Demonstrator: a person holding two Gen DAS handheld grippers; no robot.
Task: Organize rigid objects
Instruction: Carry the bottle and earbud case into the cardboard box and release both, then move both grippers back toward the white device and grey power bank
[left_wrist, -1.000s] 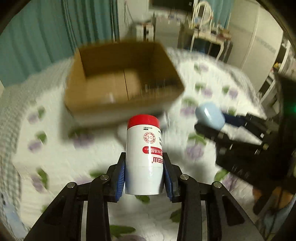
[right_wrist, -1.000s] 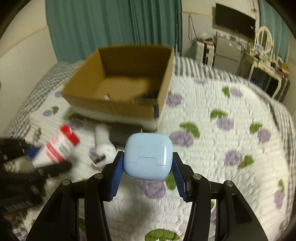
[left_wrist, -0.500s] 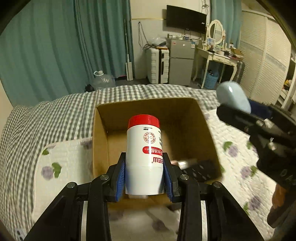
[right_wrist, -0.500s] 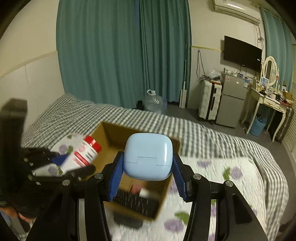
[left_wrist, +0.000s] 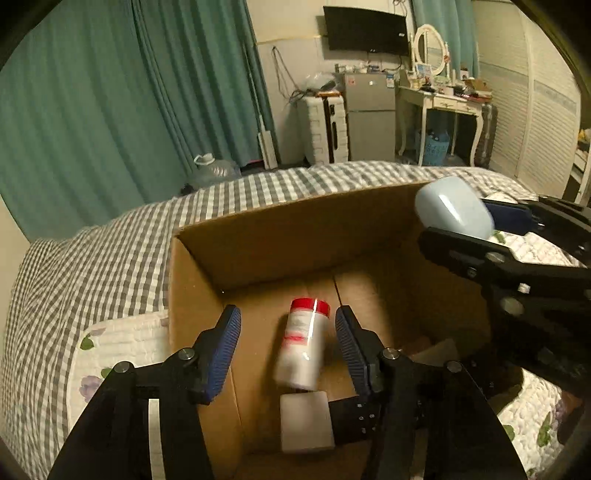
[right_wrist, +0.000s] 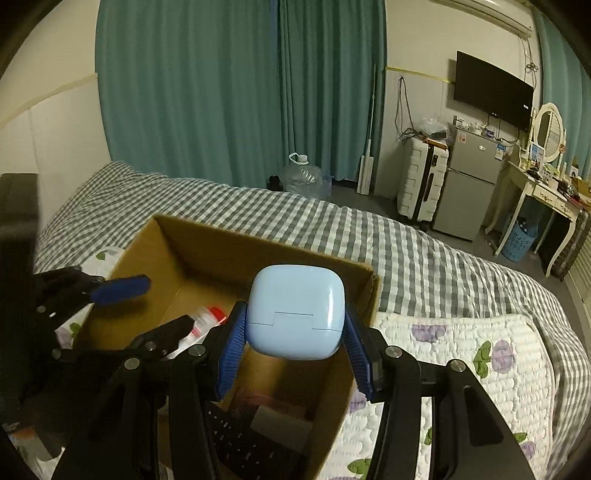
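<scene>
My left gripper (left_wrist: 288, 343) is open above the cardboard box (left_wrist: 295, 229). The white bottle with a red cap (left_wrist: 302, 343) is free of the pads and blurred, inside the box between the jaws. My right gripper (right_wrist: 295, 339) is shut on a light blue rounded case (right_wrist: 295, 310) and holds it over the box's (right_wrist: 258, 251) right side. That case also shows in the left wrist view (left_wrist: 452, 212), and the left gripper (right_wrist: 147, 306) and bottle (right_wrist: 207, 321) show in the right wrist view.
In the box lie a white block (left_wrist: 306, 421) and a black keypad-like device (left_wrist: 351, 417). The box sits on a bed with a checked blanket (right_wrist: 424, 251) and a floral quilt (right_wrist: 480, 354). Teal curtains, a fridge and a dressing table stand beyond.
My left gripper has opened and let go of the bottle, which now drops into the box. Both grippers have moved forward over the box; the right still holds the blue case.
</scene>
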